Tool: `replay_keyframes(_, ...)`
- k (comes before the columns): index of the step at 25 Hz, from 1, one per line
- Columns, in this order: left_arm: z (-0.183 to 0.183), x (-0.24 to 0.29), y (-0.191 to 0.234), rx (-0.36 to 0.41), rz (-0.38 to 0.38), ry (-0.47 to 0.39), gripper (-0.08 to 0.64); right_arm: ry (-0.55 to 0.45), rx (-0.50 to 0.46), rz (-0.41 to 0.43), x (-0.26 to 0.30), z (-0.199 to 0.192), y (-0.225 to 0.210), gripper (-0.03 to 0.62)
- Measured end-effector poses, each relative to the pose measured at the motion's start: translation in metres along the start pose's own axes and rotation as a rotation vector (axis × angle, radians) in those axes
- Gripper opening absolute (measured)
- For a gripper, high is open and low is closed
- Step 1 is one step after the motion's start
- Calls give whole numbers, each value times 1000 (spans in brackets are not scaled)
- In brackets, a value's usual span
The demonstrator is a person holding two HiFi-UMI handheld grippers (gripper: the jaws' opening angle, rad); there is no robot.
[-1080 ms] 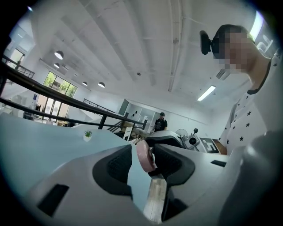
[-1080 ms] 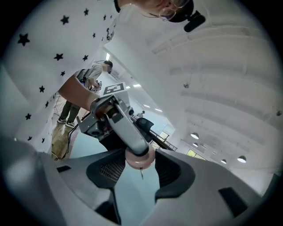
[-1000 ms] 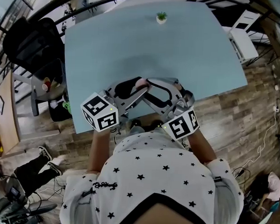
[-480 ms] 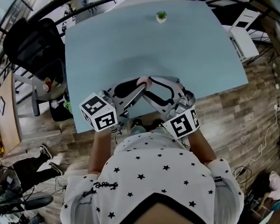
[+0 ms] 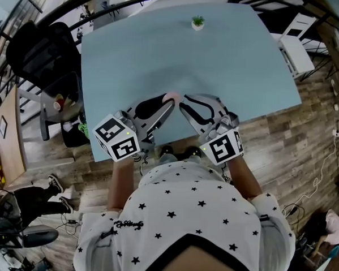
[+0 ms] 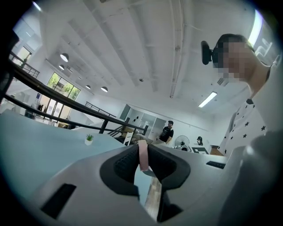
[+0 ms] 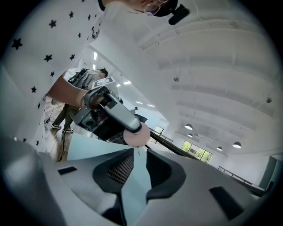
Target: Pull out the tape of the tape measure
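Note:
A small round pink tape measure [image 5: 171, 97] is held just above the near part of the light blue table [image 5: 219, 61]. My left gripper [image 5: 168, 103] comes at it from the left. In the left gripper view the tape measure [image 6: 143, 155] stands edge-on between the two dark pads of the left gripper [image 6: 142, 152], which are closing and touch both of its faces. My right gripper [image 5: 184, 106] points at it from the right, jaws closing. In the right gripper view the pink tape measure [image 7: 136, 136] hangs just beyond the tips of the right gripper [image 7: 139, 152], and a gap still shows between the pads.
A small potted plant [image 5: 197, 22] stands at the table's far edge. A black chair [image 5: 38, 51] is off the table's left side, and white furniture [image 5: 296, 51] off its right. A person [image 6: 168, 131] stands far back in the room.
The left jaws have narrowed onto the pink tape measure. The right jaws have also drawn closer together, and both grippers stay at the table's near edge.

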State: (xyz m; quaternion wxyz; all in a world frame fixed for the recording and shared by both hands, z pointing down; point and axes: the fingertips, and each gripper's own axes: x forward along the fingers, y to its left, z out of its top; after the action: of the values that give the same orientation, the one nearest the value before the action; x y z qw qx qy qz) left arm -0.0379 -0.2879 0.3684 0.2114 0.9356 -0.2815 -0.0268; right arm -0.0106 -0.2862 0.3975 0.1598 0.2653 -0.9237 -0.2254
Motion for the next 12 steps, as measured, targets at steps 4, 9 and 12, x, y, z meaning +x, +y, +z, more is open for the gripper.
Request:
replay_keyframes(4, -1, 1, -2, -2, -7, -2, 87, -9, 1, 4, 4, 1, 2, 46)
replay_keyframes(9, -1, -1, -1, -7, 1, -7, 87, -22, 32, 20, 4, 1, 4, 6)
replay_keyframes(12, 0, -3, 0, -23, 8, -26, 87, -18, 66, 6, 2, -3, 1, 5)
